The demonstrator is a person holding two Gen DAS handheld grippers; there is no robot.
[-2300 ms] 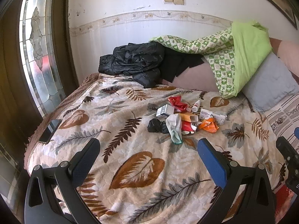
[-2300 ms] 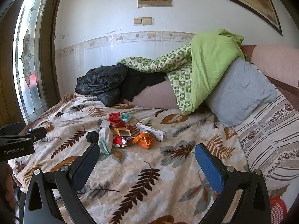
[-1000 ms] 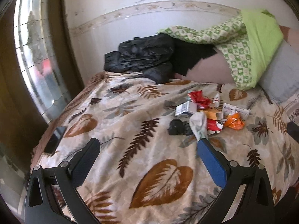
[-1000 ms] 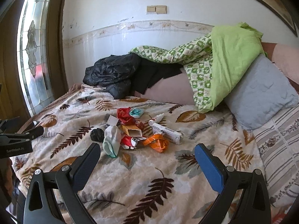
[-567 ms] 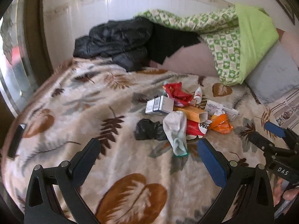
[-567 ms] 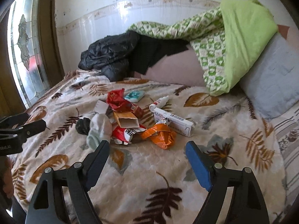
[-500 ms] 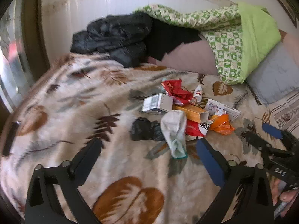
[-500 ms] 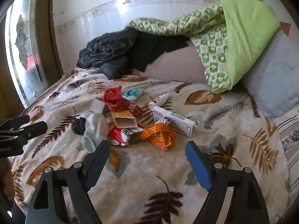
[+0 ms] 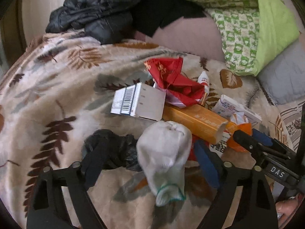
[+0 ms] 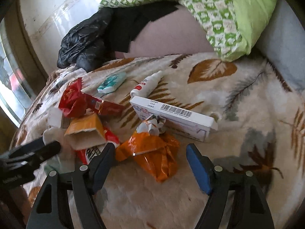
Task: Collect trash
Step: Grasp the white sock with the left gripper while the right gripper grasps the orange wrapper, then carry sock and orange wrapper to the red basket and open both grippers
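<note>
Left wrist view, leaf-print blanket [image 9: 63, 87], green quilt [image 9: 247, 24], black jacket [image 9: 95, 13]

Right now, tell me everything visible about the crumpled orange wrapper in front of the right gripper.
The orange wrapper is a shiny, foil-like packet, crumpled into a loose wad with a silvery inner edge showing. It lies on the leaf-patterned blanket, at the near edge of the trash pile. A wad of crumpled white paper sits on its far side, against the long white box. The right gripper is open, its fingers straddling the wrapper, not yet closed on it.
</note>
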